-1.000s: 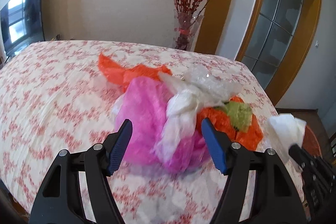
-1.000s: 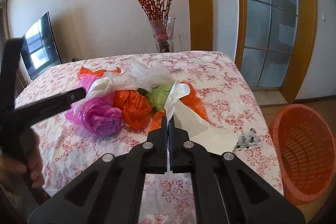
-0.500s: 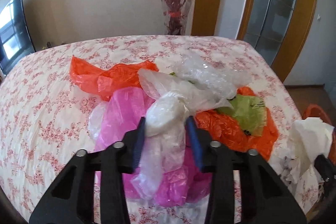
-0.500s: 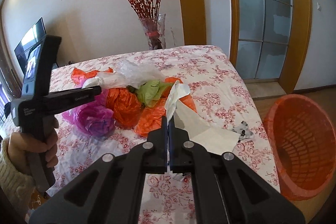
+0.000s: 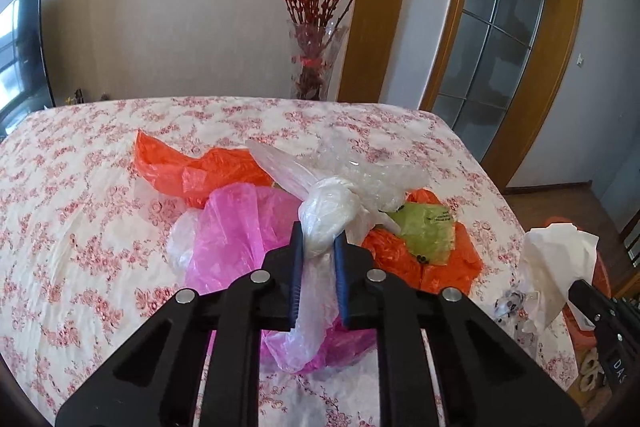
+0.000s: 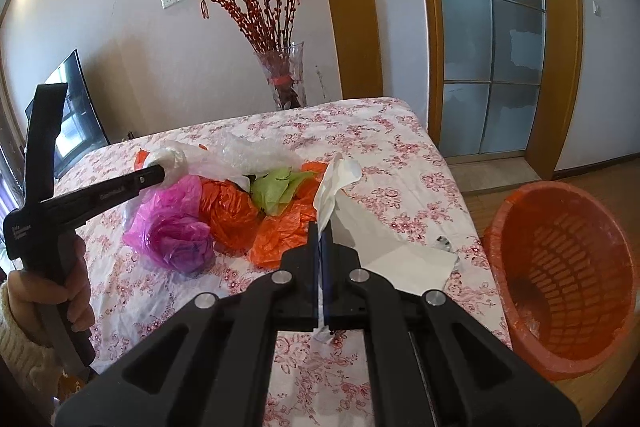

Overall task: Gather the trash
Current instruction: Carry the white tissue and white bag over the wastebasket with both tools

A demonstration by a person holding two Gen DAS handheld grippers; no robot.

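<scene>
A heap of plastic bags lies on the flowered tablecloth [image 5: 80, 187]: a pink bag [image 5: 240, 227], orange bags [image 5: 192, 171], a green bag [image 5: 428, 231] and a knotted white plastic bag [image 5: 328, 203]. My left gripper [image 5: 318, 239] has its jaws closing, and the blue pads press on the white bag just below its knot. From the right wrist view, the left gripper [image 6: 160, 173] holds that white bag [image 6: 172, 159] above the heap. My right gripper [image 6: 320, 227] is shut on a white paper tissue [image 6: 336, 175], which stands up from its tips.
An orange slatted waste basket [image 6: 560, 267] stands on the wood floor right of the table. A small grey-white scrap [image 6: 444, 243] lies near the table's right edge. A glass vase [image 5: 316, 63] with red branches stands behind the table, and a TV [image 5: 20, 47] at the left.
The left jaws went from wide open around the heap to shut on the white bag, which is now pulled up. The right gripper kept its tissue and drifted slightly towards the basket.
</scene>
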